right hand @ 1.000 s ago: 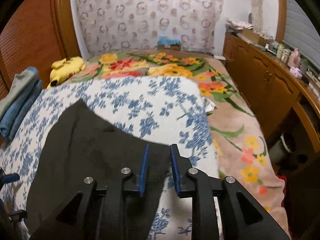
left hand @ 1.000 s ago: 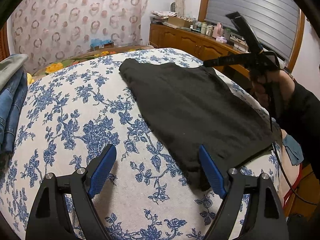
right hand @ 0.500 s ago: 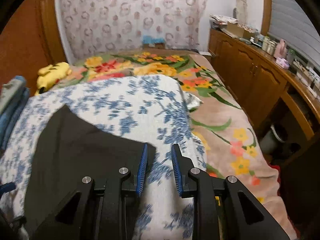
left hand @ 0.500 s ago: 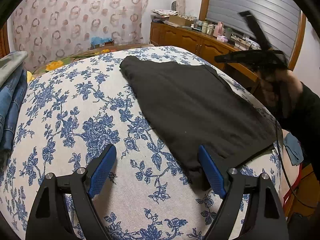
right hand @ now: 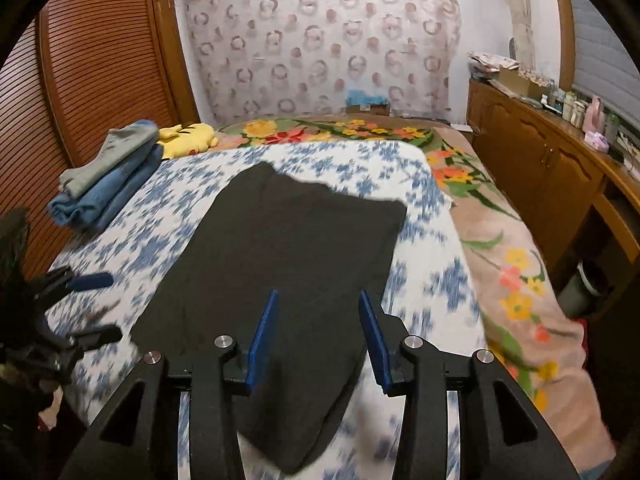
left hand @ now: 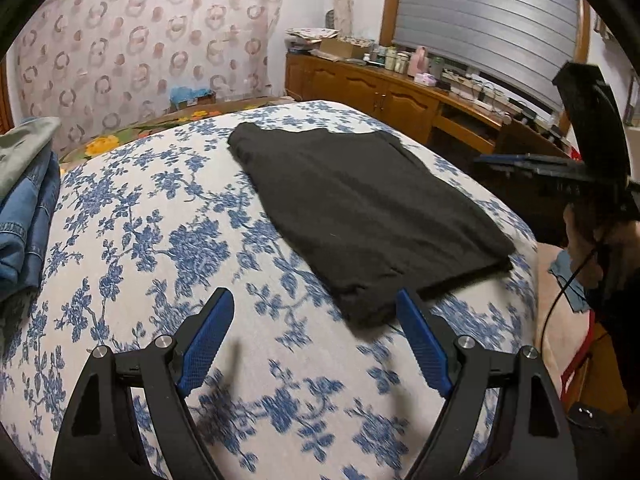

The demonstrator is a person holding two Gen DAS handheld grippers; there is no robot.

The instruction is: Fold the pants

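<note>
Black pants lie folded flat on the blue-flowered bed cover; they also show in the right wrist view. My left gripper is open and empty, held above the cover at the pants' near corner. My right gripper is open and empty, hovering above the near end of the pants. In the left wrist view the right gripper is off the bed's right side. In the right wrist view the left gripper is at the left edge.
Folded jeans and a grey garment are stacked at the bed's left side, next to a yellow plush toy. A flowered blanket covers the bed's right part. Wooden cabinets with bottles run along the right wall.
My right gripper has opened and pulled back and up from the pants' far corner toward their near end. The left gripper has lifted slightly. The pants lie flat.
</note>
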